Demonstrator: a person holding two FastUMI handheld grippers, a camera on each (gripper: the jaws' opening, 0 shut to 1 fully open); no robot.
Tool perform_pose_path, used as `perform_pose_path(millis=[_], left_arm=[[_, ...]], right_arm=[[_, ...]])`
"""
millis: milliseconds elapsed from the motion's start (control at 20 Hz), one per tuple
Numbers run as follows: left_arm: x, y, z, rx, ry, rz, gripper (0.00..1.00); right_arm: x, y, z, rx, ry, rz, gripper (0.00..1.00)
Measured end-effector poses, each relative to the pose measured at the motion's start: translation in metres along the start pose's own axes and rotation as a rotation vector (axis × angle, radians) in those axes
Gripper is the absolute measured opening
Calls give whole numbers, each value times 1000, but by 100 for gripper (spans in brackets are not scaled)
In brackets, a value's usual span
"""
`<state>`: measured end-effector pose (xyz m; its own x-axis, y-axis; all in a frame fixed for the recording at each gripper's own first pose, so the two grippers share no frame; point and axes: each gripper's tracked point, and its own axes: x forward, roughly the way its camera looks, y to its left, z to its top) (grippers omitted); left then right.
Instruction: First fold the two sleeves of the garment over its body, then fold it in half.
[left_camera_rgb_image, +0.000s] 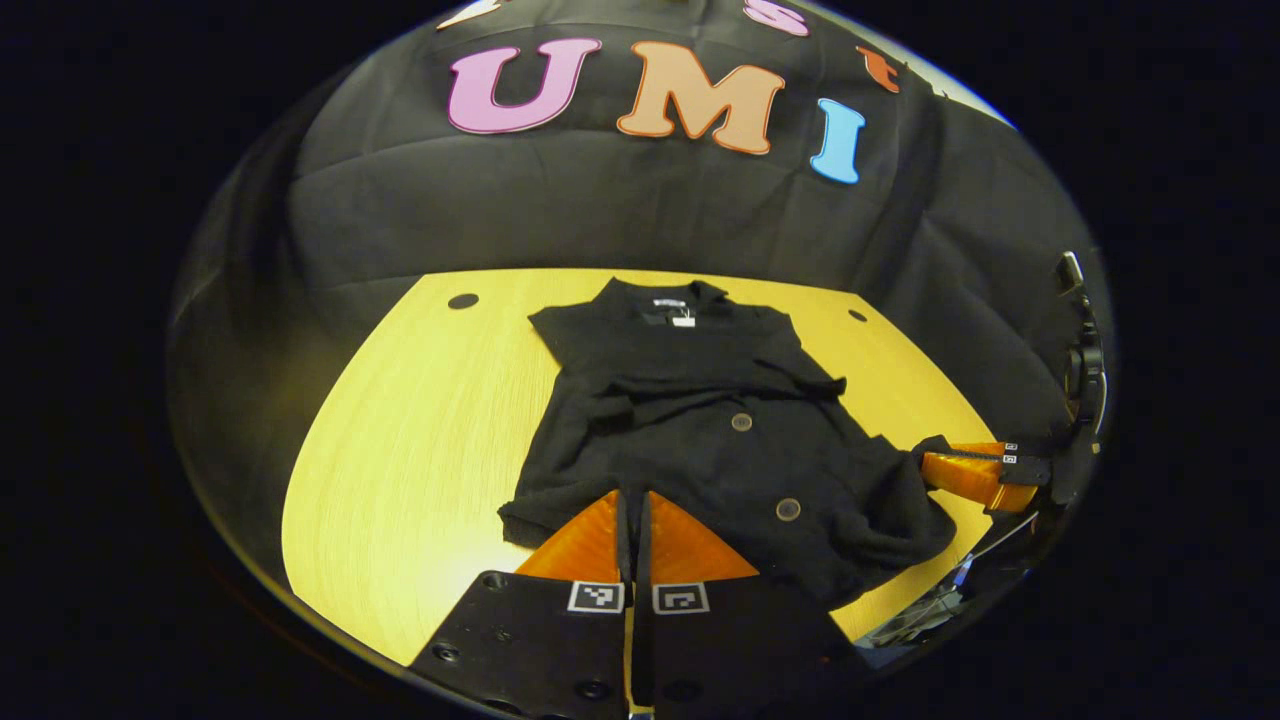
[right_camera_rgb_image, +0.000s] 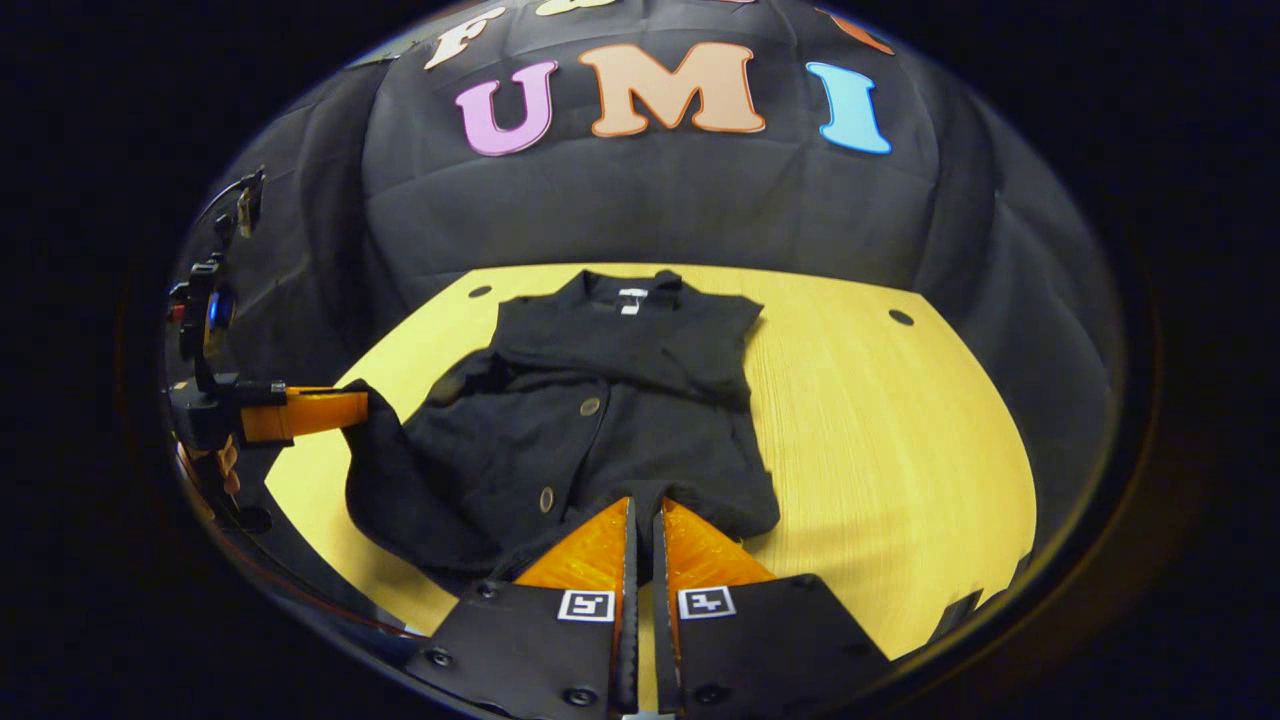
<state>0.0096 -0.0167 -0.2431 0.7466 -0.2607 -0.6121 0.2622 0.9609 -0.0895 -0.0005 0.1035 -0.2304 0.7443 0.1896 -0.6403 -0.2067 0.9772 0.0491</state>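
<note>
A black garment (left_camera_rgb_image: 700, 440) is laid on a yellow wooden tabletop (left_camera_rgb_image: 400, 450), collar toward 12 o'clock and hem toward 6, its long axis running between them. Both sleeves are folded over the body. In each view the jaws are nearly closed on the hem: left gripper (left_camera_rgb_image: 633, 500), right gripper (right_camera_rgb_image: 645, 510). A black cloth wall (right_camera_rgb_image: 650, 210) is seen behind.

Garment (left_camera_rgb_image: 700, 440) matt black knit cloth; table (left_camera_rgb_image: 420, 420) smooth pale wood-grain, slight sheen
</note>
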Motion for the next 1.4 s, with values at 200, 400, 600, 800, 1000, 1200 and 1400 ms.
perform_pose_path(millis=[200,400,600,800,1000,1200,1400], left_arm=[[20,4,37,7,-53,11,0],[40,9,81,29,-115,30,0],[66,14,121,6,-163,59,0],[91,32,155,-33,-207,132,0],[111,49,174,-19,-221,194,0],[141,58,183,-32,-221,231,0],[177,73,181,-76,-208,275,0]], right_arm=[[13,-15,36,24,-49,-11,9],[31,-29,80,42,-99,-27,9],[51,-46,131,45,-152,-18,9],[78,-60,172,29,-180,6,9],[103,-69,202,-2,-190,23,9],[141,-71,228,-1,-197,46,9],[185,-80,230,20,-171,53,9]])
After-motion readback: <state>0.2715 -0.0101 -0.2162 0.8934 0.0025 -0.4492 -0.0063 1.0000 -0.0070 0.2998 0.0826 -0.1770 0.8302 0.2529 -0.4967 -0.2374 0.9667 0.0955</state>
